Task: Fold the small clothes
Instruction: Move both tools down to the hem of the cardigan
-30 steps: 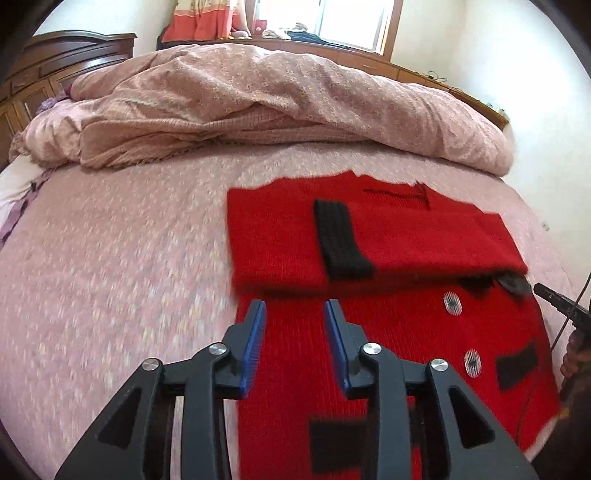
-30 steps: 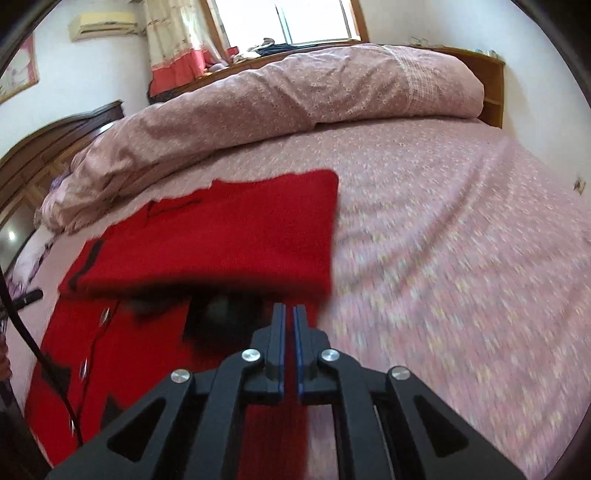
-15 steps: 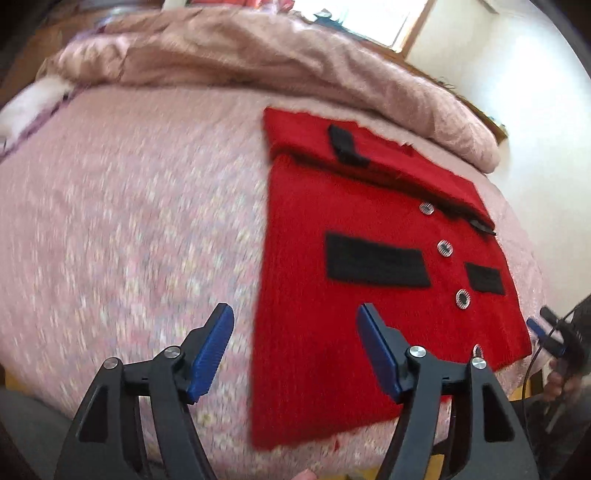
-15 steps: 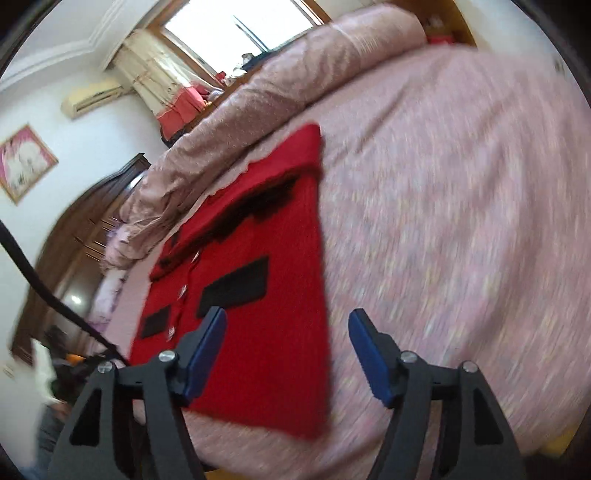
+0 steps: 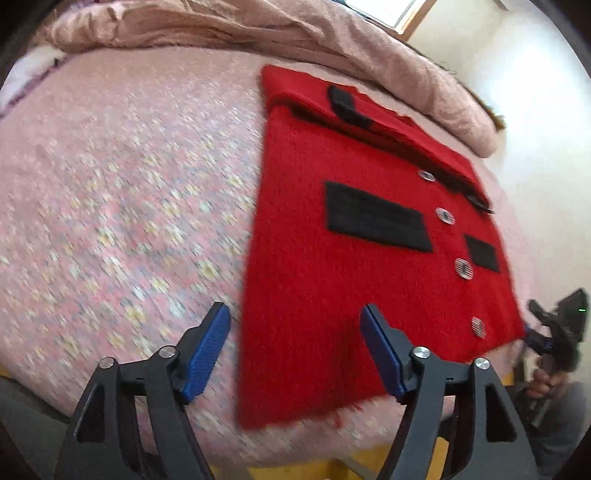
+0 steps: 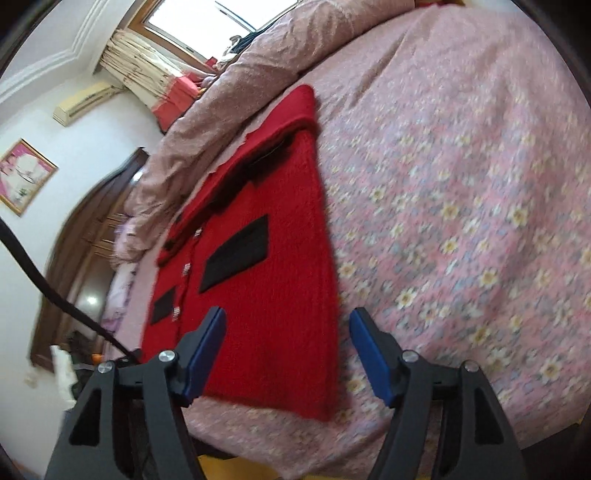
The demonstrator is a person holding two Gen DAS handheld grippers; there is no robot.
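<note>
A small red knit cardigan [image 5: 332,280] with black pocket patches and silver buttons lies flat on the pink flowered bed; its top part is folded down over the body. It also shows in the right wrist view [image 6: 266,280]. My left gripper [image 5: 295,354] is open and empty, above the cardigan's near left corner. My right gripper [image 6: 286,354] is open and empty, above the cardigan's near right corner. The right gripper also shows at the right edge of the left wrist view [image 5: 554,328].
A rumpled pink quilt [image 5: 258,33] is piled along the far side of the bed [image 5: 110,206]. The bed's near edge runs just below both grippers. A dark wooden headboard [image 6: 85,258] and a window [image 6: 192,26] show in the right wrist view.
Both grippers opened wide and drew back from the folded top toward the cardigan's bottom hem. The right gripper was shut a second ago. The cardigan lies as before.
</note>
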